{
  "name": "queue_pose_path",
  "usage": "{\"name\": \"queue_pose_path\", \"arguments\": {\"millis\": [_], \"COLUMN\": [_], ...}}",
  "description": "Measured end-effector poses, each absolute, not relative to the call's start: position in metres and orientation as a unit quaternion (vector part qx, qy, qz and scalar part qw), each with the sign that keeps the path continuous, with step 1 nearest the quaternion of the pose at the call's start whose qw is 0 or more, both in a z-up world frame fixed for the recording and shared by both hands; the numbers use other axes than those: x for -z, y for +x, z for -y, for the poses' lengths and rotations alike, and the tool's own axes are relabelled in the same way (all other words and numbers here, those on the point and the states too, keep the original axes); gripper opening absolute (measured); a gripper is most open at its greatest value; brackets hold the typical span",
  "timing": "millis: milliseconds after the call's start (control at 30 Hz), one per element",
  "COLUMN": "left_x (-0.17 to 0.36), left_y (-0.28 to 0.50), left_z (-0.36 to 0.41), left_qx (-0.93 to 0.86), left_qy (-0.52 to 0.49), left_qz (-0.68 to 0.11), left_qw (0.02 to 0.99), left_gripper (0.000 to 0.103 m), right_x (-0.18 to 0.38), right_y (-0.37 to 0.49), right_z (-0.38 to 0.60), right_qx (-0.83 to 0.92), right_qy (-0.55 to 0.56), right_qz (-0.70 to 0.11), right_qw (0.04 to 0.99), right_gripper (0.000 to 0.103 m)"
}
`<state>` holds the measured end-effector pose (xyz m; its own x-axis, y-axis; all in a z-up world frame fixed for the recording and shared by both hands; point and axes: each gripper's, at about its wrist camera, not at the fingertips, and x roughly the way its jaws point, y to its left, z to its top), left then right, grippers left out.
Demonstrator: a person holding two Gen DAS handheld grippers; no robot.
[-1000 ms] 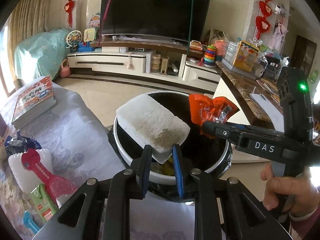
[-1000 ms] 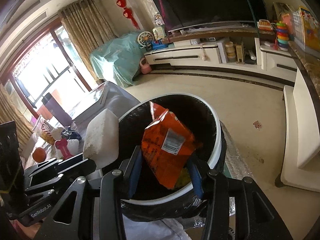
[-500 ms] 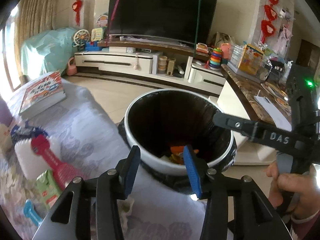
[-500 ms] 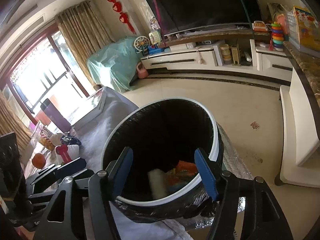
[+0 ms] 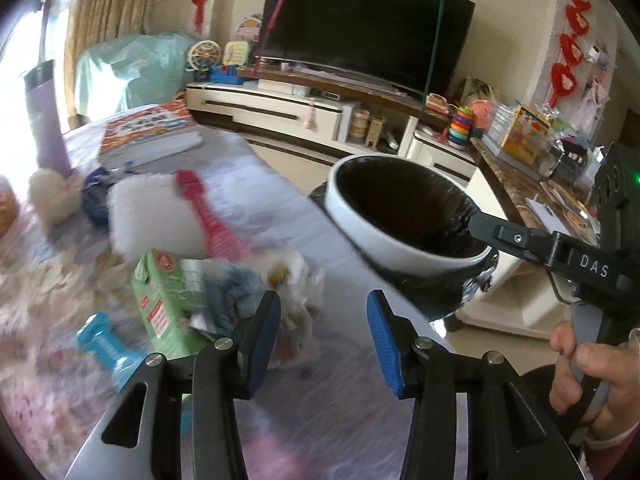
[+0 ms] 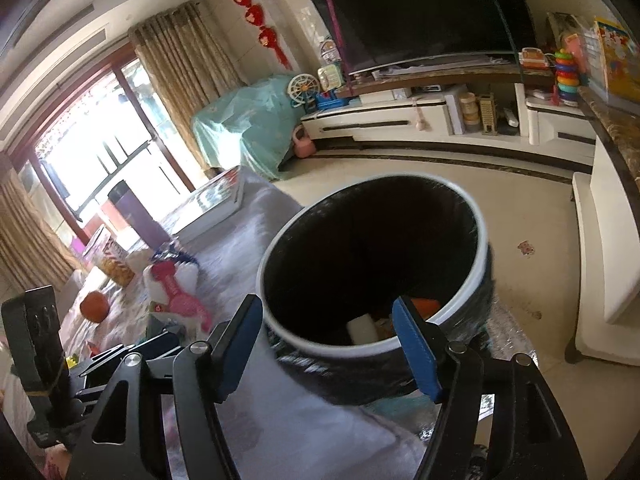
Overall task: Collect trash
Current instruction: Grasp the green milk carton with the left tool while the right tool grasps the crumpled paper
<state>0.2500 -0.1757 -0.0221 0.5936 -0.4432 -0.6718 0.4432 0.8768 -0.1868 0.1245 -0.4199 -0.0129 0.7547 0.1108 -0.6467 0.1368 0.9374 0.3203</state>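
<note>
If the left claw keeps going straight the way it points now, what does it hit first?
Probably the tablecloth, just right of the crumpled wrappers; the left claw is open. The view is blurred, so depth is uncertain.

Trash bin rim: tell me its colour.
White, with a black liner inside; the trash bin rim shows best in the right wrist view.

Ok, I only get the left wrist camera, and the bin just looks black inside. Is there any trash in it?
Observer: Yes. The right wrist view looks down into the bin, and a white block lies at the bottom.
Operator: Only that?
Observer: No, an orange packet lies near it, partly hidden behind a gripper finger.
Operator: Is the other gripper holding something?
Observer: No. The right gripper is open, with nothing between its fingers.
</note>
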Motion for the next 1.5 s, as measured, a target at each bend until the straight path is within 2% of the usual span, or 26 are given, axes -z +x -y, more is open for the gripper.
{"name": "queue_pose_path", "arguments": {"millis": [733, 833, 1000, 1100, 1233, 1500], "left_x": [0.021, 0.019, 0.023, 0.025, 0.024, 0.027], "left_y": [0.177, 0.168, 0.162, 0.163, 0.168, 0.186], "left_z": [0.073, 0.062, 0.041, 0.036, 0.034, 0.051], "left_qx": [0.178, 0.169, 0.165, 0.172, 0.204, 0.257], "left_qy": [-0.030, -0.033, -0.039, -0.036, -0.018, 0.060], "left_qz": [-0.364, -0.364, -0.379, -0.386, -0.393, -0.391], "left_qw": [0.914, 0.915, 0.910, 0.906, 0.897, 0.882], "left_gripper": [0.045, 0.050, 0.051, 0.059, 0.074, 0.078], "right_x": [0.031, 0.035, 0.044, 0.049, 0.054, 0.060], "right_y": [0.126, 0.127, 0.129, 0.131, 0.136, 0.149], "right_z": [0.317, 0.306, 0.290, 0.284, 0.281, 0.278], "right_qx": [-0.080, -0.090, -0.108, -0.115, -0.116, -0.120], "right_qy": [0.151, 0.149, 0.148, 0.145, 0.145, 0.141], "right_qz": [-0.381, -0.388, -0.400, -0.408, -0.415, -0.427], "right_qw": [0.909, 0.905, 0.898, 0.894, 0.891, 0.885], "right_gripper": [0.069, 0.069, 0.069, 0.069, 0.069, 0.069]}}
